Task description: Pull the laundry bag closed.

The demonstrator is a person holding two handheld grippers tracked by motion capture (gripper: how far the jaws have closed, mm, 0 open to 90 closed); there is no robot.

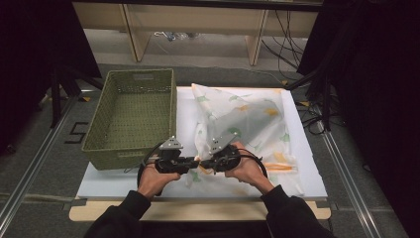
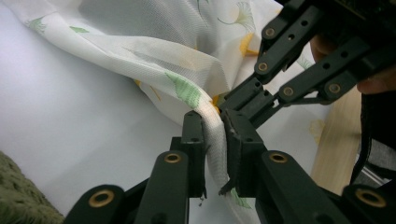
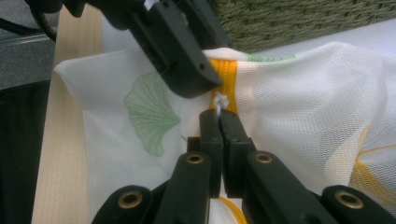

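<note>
A white mesh bag (image 1: 247, 114) printed with green and orange leaves lies crumpled on the white table top (image 1: 307, 168). Its near edge is lifted between both grippers at the front middle. My left gripper (image 2: 212, 121) is shut on a rolled fold of the bag (image 2: 154, 51). Right beside it, my right gripper (image 3: 218, 114) is shut on the small white zipper pull (image 3: 219, 100) at the end of the orange zipper (image 3: 226, 70). The two grippers meet tip to tip, the left gripper (image 1: 194, 161) left of the right gripper (image 1: 204, 162).
A green woven basket (image 1: 131, 114) stands on the left part of the table, close to the left hand. A wooden strip (image 1: 198, 210) runs along the table's near edge. Cables (image 1: 287, 39) lie on the floor behind the table.
</note>
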